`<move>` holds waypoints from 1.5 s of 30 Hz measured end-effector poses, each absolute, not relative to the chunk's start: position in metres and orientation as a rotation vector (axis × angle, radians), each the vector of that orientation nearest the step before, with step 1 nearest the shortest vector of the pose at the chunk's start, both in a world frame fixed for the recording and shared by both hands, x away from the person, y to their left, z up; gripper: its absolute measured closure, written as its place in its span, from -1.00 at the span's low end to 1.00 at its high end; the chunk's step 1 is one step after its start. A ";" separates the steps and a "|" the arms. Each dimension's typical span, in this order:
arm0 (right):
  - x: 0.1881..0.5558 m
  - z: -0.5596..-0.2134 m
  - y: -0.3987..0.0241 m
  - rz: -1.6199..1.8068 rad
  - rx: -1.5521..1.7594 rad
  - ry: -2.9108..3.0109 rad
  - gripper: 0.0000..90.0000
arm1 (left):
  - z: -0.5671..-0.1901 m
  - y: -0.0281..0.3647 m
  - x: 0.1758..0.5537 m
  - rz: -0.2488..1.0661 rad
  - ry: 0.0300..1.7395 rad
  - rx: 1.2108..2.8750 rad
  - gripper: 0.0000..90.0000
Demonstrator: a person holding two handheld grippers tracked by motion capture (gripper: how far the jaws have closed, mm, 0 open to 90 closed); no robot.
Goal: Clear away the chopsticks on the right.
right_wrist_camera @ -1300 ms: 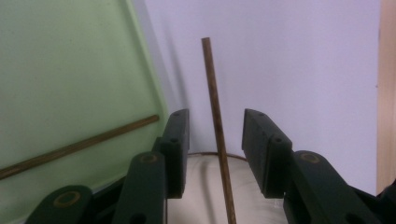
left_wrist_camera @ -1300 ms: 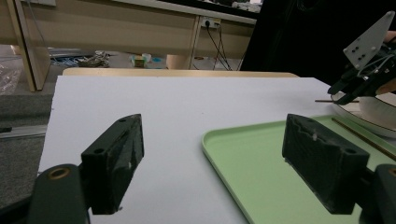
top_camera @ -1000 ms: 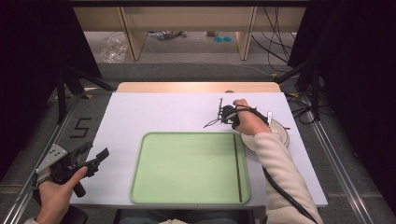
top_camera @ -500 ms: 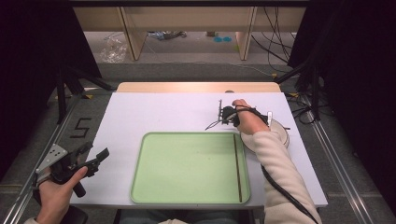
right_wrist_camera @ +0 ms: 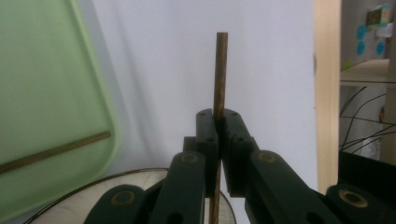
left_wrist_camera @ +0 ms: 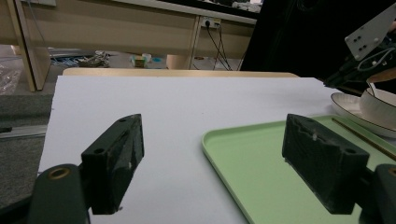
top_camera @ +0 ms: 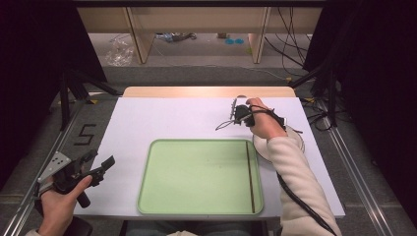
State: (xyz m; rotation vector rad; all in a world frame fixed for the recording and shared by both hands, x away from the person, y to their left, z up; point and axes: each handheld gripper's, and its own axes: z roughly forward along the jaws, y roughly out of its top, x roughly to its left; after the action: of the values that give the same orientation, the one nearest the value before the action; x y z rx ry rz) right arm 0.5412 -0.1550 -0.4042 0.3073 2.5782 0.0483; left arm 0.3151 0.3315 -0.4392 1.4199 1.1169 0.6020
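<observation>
My right gripper (top_camera: 235, 111) hovers over the white table behind the green tray (top_camera: 196, 177), shut on a thin brown chopstick (right_wrist_camera: 221, 70). The stick runs between the pads and pokes out past the jaw tips in the right gripper view (right_wrist_camera: 218, 116). A second chopstick (top_camera: 250, 172) lies along the tray's right side, and it also shows on the tray (right_wrist_camera: 51, 151) at the left of that view. My left gripper (top_camera: 101, 164) rests at the table's near left corner, open with nothing between its jaws (left_wrist_camera: 215, 140).
A white plate (top_camera: 261, 147) with a bowl (left_wrist_camera: 378, 100) on it sits right of the tray, partly under the right forearm. The tray's near corner (left_wrist_camera: 243, 158) lies ahead of the left jaws. Cables trail off the table's right side.
The right hand has risen slightly with the chopstick between its jaws. The left hand has stayed where it was.
</observation>
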 end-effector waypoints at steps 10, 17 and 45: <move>0.533 -0.374 -0.156 0.264 0.374 2.471 0.95 | -0.439 0.332 0.315 0.602 1.116 1.420 -0.54; 0.529 -0.358 -0.159 0.367 0.399 2.432 0.95 | -0.439 0.332 0.315 0.602 1.116 1.419 -0.54; 0.509 -0.309 -0.187 1.157 0.967 2.176 0.95 | -0.439 0.332 0.315 0.602 1.117 1.419 -0.54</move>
State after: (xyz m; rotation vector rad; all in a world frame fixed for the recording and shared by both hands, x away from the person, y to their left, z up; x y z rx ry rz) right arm 0.5093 -0.1866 -0.3089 0.9674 2.1759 1.1568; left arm 0.3151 0.3315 -0.4391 1.4190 1.1169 0.6021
